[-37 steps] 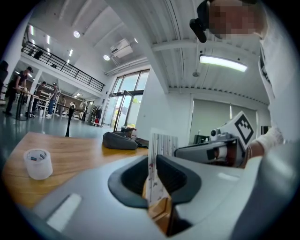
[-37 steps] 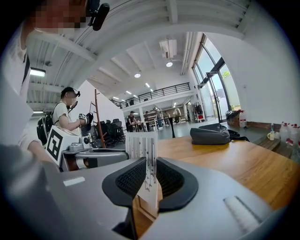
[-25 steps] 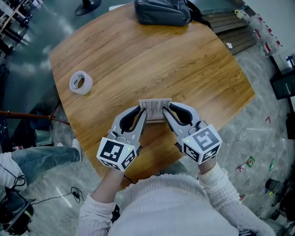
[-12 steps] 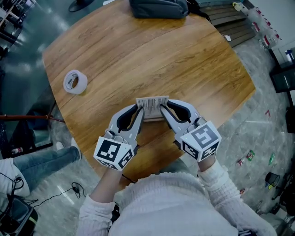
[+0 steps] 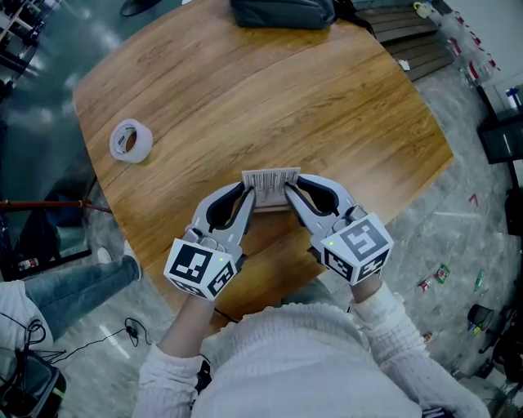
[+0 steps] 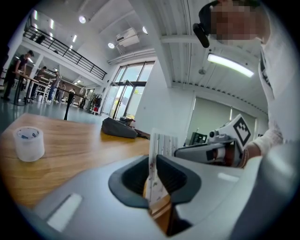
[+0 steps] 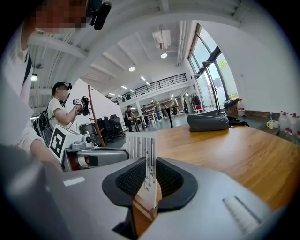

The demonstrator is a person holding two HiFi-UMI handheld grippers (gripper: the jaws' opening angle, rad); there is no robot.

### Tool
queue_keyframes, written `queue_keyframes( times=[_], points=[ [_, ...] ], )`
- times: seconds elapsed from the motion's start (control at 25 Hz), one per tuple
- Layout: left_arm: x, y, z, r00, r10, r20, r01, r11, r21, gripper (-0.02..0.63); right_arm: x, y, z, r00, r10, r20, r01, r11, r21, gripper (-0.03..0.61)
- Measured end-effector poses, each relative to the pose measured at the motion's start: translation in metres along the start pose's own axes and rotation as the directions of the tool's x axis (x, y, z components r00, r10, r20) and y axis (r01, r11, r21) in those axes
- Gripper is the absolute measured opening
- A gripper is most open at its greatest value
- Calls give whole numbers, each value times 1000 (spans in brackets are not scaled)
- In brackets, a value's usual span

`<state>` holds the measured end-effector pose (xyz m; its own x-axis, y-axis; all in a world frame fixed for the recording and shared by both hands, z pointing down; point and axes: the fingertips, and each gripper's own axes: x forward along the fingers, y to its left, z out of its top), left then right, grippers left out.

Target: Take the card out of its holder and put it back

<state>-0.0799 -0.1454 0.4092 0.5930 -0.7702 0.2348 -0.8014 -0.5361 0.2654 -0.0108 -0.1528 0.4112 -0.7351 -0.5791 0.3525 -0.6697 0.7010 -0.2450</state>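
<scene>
Both the left gripper [image 5: 251, 197] and right gripper [image 5: 289, 195] tight on a white, dark-striped card [image 5: 271, 179].

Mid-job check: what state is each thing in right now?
card: upright, pinched at both ends.
left gripper: shut on card's left end.
right gripper: shut on card's right end.
wooden holder: under card, mostly hidden.
tape roll: lying flat, untouched.
bag: lying untouched, far side.

No legible text anywhere. The card [image 5: 271, 180] shows only fine dark stripes, too small to read, and the marker cubes [image 5: 200, 269] carry black-and-white square patterns without letters. The tape roll [image 6: 29, 143] has a bluish label, which is blurred.
</scene>
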Motion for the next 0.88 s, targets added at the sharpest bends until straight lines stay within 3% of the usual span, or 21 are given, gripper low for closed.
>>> queue_keyframes(
  times=[0.88],
  points=[
    [3,2,-17,998,-25,-51,24,1000,-19,46,3,-2,-15,999,5,-33,-4,1000,3,51]
  ],
)
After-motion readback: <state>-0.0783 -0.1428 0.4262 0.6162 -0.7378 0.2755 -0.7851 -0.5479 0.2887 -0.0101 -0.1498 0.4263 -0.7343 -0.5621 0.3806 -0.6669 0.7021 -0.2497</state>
